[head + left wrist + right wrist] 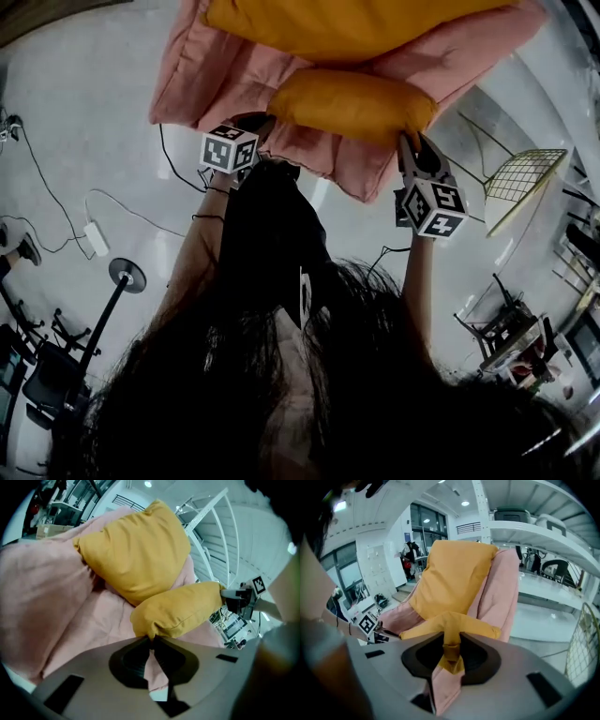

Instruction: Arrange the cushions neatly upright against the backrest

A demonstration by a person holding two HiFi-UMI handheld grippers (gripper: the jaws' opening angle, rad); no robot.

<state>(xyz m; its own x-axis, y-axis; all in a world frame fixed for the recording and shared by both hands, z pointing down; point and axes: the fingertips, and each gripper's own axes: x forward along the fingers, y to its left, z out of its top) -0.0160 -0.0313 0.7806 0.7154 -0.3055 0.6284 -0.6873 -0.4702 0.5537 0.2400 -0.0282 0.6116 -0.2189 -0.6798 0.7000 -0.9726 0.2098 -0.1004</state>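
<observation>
Our left tongs (pixel 151 640) and right tongs (pixel 451 641) each pinch an end corner of the cushion (pixel 352 105), held over the pink seat (pixel 197 84) before a second cushion (pixel 328 23); we judge it light, soft and saggy, best gripped at corners.

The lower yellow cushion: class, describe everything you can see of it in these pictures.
The lower yellow cushion is a plump, mustard-yellow fabric pillow with a seam along its edge. It lies lengthwise against the pink padded seat, in front of a larger yellow cushion that stands upright. The left gripper pinches one corner and the right gripper the opposite one, bunched together with some pink fabric.
</observation>
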